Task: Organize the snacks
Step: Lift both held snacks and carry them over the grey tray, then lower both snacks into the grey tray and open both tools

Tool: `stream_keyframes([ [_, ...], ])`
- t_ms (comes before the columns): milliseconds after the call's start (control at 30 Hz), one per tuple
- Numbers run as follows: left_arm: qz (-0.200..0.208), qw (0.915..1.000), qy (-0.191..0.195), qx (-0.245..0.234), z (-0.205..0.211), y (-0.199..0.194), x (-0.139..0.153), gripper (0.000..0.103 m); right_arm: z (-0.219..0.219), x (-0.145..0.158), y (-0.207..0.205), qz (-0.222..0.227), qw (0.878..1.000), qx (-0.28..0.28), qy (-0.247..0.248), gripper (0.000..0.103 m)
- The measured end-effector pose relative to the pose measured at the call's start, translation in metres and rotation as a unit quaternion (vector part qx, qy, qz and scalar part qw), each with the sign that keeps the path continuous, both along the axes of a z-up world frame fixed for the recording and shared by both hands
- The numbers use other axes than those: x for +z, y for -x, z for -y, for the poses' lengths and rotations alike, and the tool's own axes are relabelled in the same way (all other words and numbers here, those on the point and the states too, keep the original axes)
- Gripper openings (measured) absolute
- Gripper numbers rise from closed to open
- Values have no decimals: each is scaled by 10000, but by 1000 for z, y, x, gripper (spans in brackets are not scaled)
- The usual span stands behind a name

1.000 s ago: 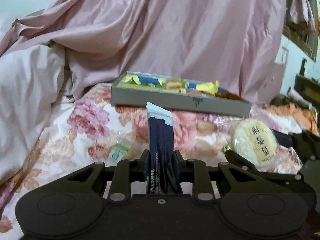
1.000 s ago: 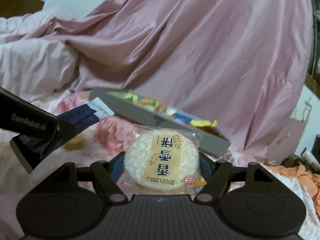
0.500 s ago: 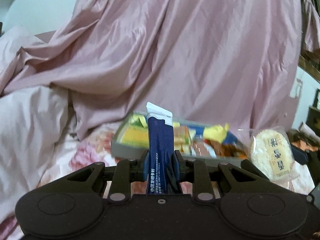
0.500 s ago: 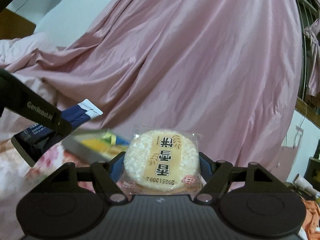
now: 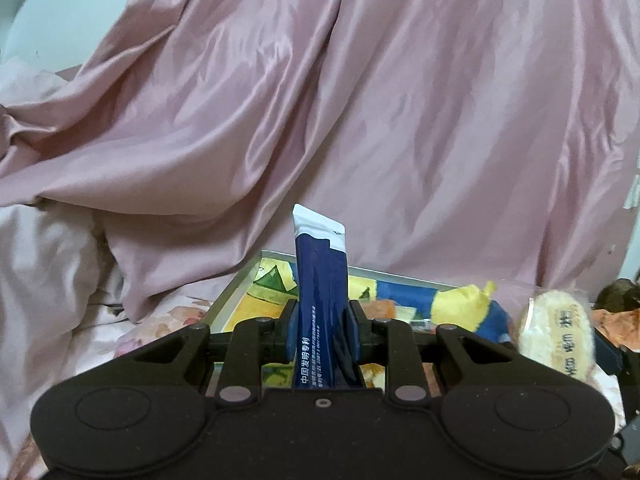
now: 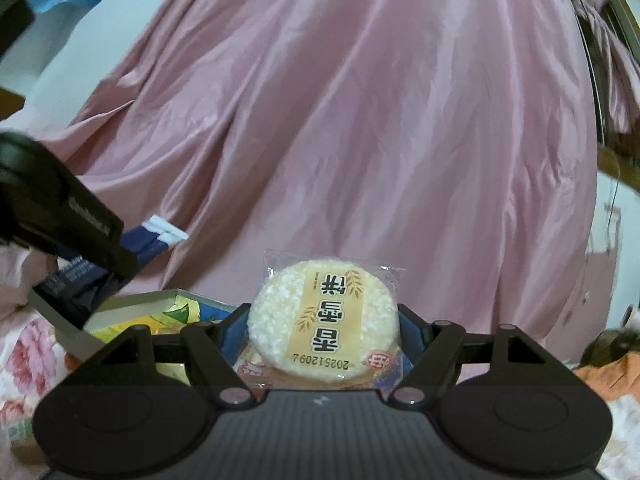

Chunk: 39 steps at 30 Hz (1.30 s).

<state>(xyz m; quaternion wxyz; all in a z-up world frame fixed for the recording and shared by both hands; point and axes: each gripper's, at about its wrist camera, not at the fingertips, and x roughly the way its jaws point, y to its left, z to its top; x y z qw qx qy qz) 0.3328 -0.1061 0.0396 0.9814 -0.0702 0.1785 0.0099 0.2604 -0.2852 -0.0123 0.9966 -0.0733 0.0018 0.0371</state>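
Observation:
My left gripper [image 5: 321, 326] is shut on a dark blue stick packet [image 5: 320, 280] with a white top, held upright. Just beyond it lies a grey snack box [image 5: 234, 294] with yellow and blue wrapped snacks inside. My right gripper [image 6: 322, 330] is shut on a round rice cracker [image 6: 324, 320] in a clear wrapper. That cracker [image 5: 558, 334] shows at the right of the left wrist view. In the right wrist view the left gripper [image 6: 120, 258] with the blue packet [image 6: 150, 240] hangs over the box's [image 6: 132, 304] left end.
A pink satin sheet [image 5: 360, 120] rises right behind the box and fills the background. The box rests on a floral bedspread [image 6: 24, 356]. A white quilt [image 5: 44, 288] bulges at the left. Orange cloth [image 6: 608, 380] lies at the far right.
Both grippers have moved forward and up toward the box with their snacks still held. The box now sits directly below both of them, much closer than a second ago.

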Motion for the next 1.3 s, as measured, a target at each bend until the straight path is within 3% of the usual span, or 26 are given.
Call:
stream_keyframes([
  [233,-183,9996,-196,129,3,-56,-19,26,2,-14,-30,-187,9997,7,-122,78],
  [400,-316,9991,-234,172,4,-72,-33,26,1,-21,-45,-351,9991,157,-188,78],
  [500,-423,9985,-314,135,5,-78,-41,15,2,-25,-52,-495,9982,189,-285,78],
  [767,-529,9979,-366,-34,10,-78,-50,23,5,-28,-61,-767,9956,258,-480,79],
  [967,-462,9984,-298,147,6,-69,-46,59,6,-22,-60,-761,9953,245,-538,90],
  [1033,-405,9985,-297,209,3,-63,-42,81,6,-20,-59,-742,9955,231,-547,93],
  [1200,-233,9991,-285,218,-1,-45,-27,100,10,-5,-47,-599,9965,124,-578,100],
  [1300,-52,9995,-224,238,-4,-30,-16,102,16,6,-34,-512,9957,36,-766,102],
])
